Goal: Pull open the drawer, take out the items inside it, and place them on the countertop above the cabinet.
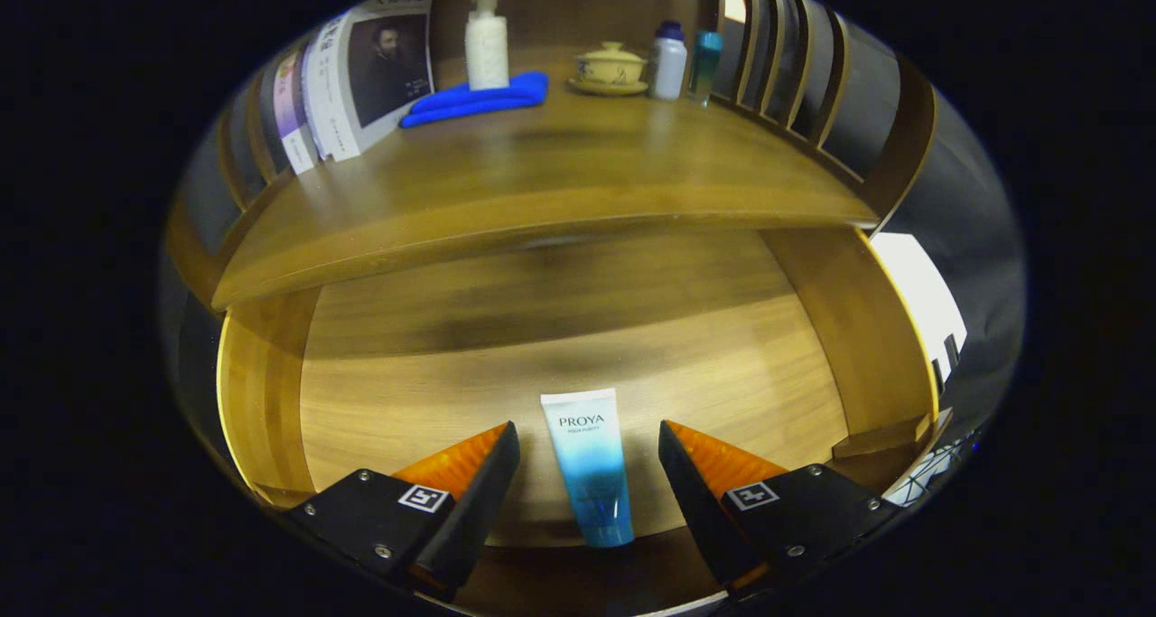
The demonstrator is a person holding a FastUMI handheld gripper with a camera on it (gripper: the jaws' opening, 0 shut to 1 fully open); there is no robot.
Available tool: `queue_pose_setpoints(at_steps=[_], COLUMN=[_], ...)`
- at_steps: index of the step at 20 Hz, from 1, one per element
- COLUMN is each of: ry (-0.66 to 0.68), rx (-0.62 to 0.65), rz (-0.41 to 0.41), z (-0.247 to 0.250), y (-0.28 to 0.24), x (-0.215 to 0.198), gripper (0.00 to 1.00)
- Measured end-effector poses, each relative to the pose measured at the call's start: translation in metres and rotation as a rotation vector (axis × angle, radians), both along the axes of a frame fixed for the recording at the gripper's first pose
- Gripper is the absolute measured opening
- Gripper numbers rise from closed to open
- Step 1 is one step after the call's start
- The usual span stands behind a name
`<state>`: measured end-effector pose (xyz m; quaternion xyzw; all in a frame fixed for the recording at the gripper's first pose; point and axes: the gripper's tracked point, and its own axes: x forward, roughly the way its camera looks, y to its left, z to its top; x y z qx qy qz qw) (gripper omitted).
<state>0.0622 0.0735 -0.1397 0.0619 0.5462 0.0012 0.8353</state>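
Hand-held gripper (589, 441) spread wide, tube (591, 468) marked "PROYA" lying between fingers on open drawer (722, 364) floor, untouched.

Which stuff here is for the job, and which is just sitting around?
For the job:
- tube, lying in the open drawer between the open gripper's fingers
- countertop

Just sitting around:
- pump bottle
- blue cloth
- lidded cup
- two small bottles
- books

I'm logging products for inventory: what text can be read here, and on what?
"PROYA": on the tube in the drawer, between the open claw's fingers.
Smaller line beneath it: too small to read.
Book covers on the countertop: blurred, unreadable.
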Motion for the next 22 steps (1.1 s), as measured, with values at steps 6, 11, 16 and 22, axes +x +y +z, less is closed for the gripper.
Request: queue_pose_setpoints(at_steps=[6,11,16,22], ry=[0.136,0.230,0.114,-0.167], rx=[-0.033,-0.013,0.031,0.051], rz=[-0.012,-0.022,-0.069,-0.120], z=[-0.019,-0.033,-0.024,0.020], y=[-0.006,-0.007,-0.009,-0.015], x=[-0.002,-0.014,-0.005,0.007], gripper=[0.96,0.97,0.52,0.51])
